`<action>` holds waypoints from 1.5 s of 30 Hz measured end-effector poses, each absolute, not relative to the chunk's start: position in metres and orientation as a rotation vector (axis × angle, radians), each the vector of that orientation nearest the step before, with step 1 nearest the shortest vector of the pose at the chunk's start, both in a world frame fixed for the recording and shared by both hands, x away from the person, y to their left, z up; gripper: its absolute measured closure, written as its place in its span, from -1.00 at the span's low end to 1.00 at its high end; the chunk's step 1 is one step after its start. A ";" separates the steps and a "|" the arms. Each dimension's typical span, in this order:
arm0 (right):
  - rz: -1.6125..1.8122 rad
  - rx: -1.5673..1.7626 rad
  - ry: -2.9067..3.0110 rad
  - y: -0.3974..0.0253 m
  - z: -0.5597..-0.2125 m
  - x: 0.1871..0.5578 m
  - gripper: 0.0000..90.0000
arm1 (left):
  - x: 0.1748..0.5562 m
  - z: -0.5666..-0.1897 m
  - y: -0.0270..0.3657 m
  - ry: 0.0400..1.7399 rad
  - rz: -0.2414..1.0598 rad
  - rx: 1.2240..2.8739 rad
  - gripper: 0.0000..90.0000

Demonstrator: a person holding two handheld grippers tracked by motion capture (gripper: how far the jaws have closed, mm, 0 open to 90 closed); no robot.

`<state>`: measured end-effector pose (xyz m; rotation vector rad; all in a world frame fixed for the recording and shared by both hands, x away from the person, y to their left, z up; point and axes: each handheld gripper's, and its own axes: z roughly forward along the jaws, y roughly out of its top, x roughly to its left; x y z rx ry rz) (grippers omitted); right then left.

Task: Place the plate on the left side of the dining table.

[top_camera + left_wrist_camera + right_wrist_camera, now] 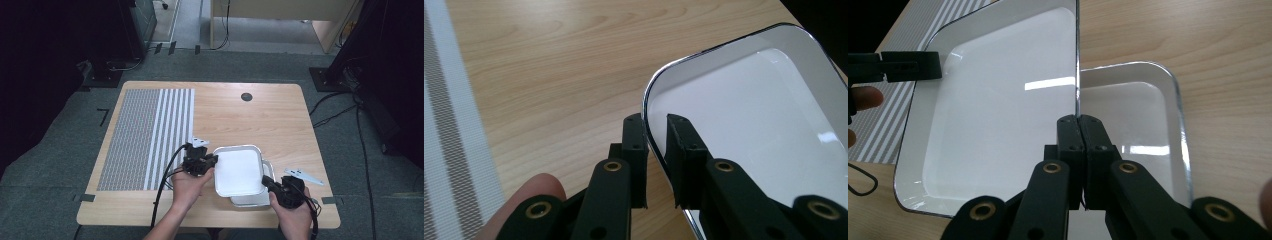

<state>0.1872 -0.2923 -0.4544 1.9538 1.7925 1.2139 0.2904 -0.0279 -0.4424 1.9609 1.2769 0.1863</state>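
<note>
Two white enamel trays sit near the front right of the wooden desk (pixel 260 120), the upper tray (pixel 239 171) lying offset over the lower tray (pixel 252 200). The right claw (pixel 1080 122) is clamped tight on the upper tray's right rim. The left claw (pixel 655 131) straddles its left rim, jaws a little apart, not yet pinching. A striped placemat (pixel 145 137) lies just left.

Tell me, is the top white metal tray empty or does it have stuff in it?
Empty. The top white metal tray shows just its bare white bottom in both gripper views.
</note>
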 end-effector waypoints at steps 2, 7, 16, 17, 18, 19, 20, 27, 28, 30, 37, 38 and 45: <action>1.220 1.943 1.803 -0.286 -0.453 0.191 0.99 | 0.293 -0.440 -0.020 1.289 0.193 1.952 0.78; 1.234 1.932 1.824 -0.271 -0.449 0.200 0.99 | 0.298 -0.436 -0.004 1.307 0.199 1.936 0.79; 1.257 1.914 1.862 -0.244 -0.447 0.213 0.99 | 0.306 -0.430 0.023 1.337 0.234 1.930 0.81; 1.257 1.915 1.866 -0.240 -0.446 0.215 0.99 | 0.307 -0.430 0.027 1.342 0.236 1.929 0.81; 1.257 1.910 1.872 -0.237 -0.446 0.216 0.99 | 0.309 -0.430 0.031 1.349 0.235 1.930 0.81; 1.257 1.907 1.876 -0.233 -0.446 0.218 0.98 | 0.310 -0.430 0.034 1.355 0.234 1.927 0.81; 1.260 1.901 1.881 -0.230 -0.446 0.219 0.98 | 0.311 -0.430 0.039 1.362 0.233 1.921 0.82; 1.278 1.888 1.911 -0.204 -0.445 0.231 0.98 | 0.318 -0.429 0.064 1.397 0.250 1.897 0.83; 1.282 1.891 1.912 -0.201 -0.444 0.232 0.98 | 0.318 -0.428 0.067 1.404 0.253 1.892 0.84; 1.291 1.882 1.921 -0.195 -0.443 0.235 0.97 | 0.320 -0.426 0.074 1.411 0.260 1.886 0.84; 1.309 1.860 1.948 -0.170 -0.441 0.244 0.97 | 0.327 -0.421 0.097 1.444 0.294 1.862 0.87; 1.312 1.862 1.949 -0.167 -0.441 0.246 0.97 | 0.327 -0.420 0.100 1.450 0.297 1.858 0.87; 1.331 1.870 1.967 -0.145 -0.443 0.255 0.96 | 0.336 -0.420 0.120 1.488 0.314 1.849 0.88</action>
